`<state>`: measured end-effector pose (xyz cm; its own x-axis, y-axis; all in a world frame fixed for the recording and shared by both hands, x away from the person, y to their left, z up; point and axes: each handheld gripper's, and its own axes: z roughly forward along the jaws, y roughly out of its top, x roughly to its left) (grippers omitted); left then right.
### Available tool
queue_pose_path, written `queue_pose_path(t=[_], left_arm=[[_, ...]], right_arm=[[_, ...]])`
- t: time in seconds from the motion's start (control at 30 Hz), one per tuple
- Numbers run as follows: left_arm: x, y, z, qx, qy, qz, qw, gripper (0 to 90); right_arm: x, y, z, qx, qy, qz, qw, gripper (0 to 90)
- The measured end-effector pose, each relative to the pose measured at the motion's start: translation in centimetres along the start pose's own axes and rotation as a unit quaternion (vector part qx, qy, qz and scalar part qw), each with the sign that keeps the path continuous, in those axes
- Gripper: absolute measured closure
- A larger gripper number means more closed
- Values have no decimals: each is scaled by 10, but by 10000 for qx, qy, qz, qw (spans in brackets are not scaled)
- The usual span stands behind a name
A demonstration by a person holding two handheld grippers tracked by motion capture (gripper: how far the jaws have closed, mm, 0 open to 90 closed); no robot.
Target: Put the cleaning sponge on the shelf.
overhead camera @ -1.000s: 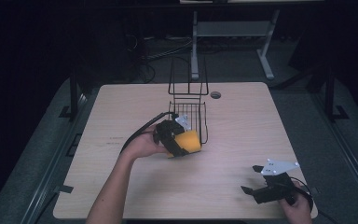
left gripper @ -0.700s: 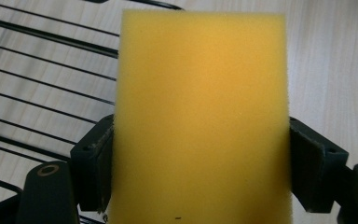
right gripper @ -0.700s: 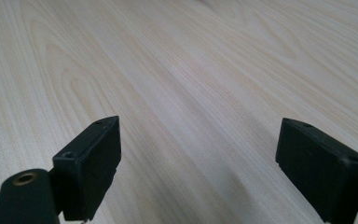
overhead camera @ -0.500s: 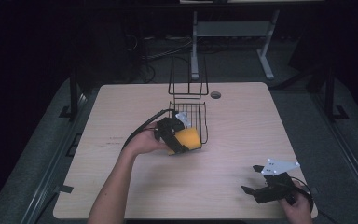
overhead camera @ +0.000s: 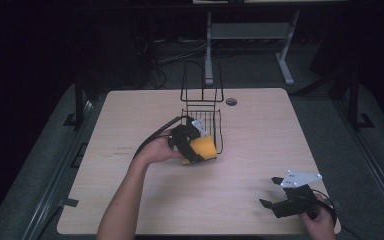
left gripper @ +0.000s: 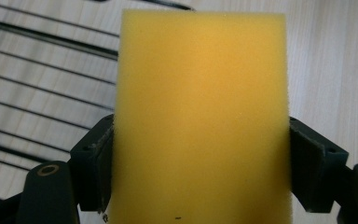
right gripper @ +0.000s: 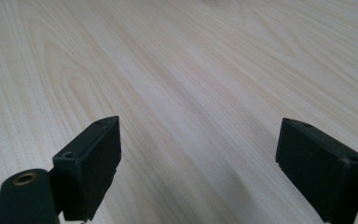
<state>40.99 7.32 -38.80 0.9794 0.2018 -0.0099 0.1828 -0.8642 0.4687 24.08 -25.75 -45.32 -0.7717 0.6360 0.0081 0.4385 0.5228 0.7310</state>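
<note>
**Sponge held at basket; right gripper idle**

Near edge: the right gripper (overhead camera: 275, 195) is held low over the table (overhead camera: 260, 150), jaws spread wide, nothing between them; bare wood is seen past the jaws in the right gripper view. Mid-table: the sponge (overhead camera: 201, 148) is clamped by the left gripper (overhead camera: 192, 145), pressed from both sides, yellow foam seen up close in the left gripper view (left gripper: 200, 121). The sponge is held just beside the wire basket (overhead camera: 202, 107), at its near side. Basket wires are seen behind the sponge.

Yellow sponge (left gripper: 200, 116) — clamped upright, just beside the wire basket (overhead camera: 202, 117).
</note>
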Motion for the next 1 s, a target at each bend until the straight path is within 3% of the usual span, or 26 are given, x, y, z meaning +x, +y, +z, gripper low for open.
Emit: queue_pose_path(t=[0.43,0.57,0.67,0.77,1.0], left_arm=[[11,13,2,197,91,83,9997,219],[15,17,1,148,119,99,9998,219],[16,17,1,119,85,85,9999,219],[19,14,3,245,76,75,9996,219],[24,11,2,198,59,7,9998,219]], right_arm=[[-1,0,0,-5,6,14,10000,138],[-1,-1,-1,-18,-2,56,10000,138],[-2,-1,-2,-25,-18,60,10000,138],[-2,-1,-2,-26,-12,59,10000,138],[-2,-1,-1,-11,-16,68,10000,138]])
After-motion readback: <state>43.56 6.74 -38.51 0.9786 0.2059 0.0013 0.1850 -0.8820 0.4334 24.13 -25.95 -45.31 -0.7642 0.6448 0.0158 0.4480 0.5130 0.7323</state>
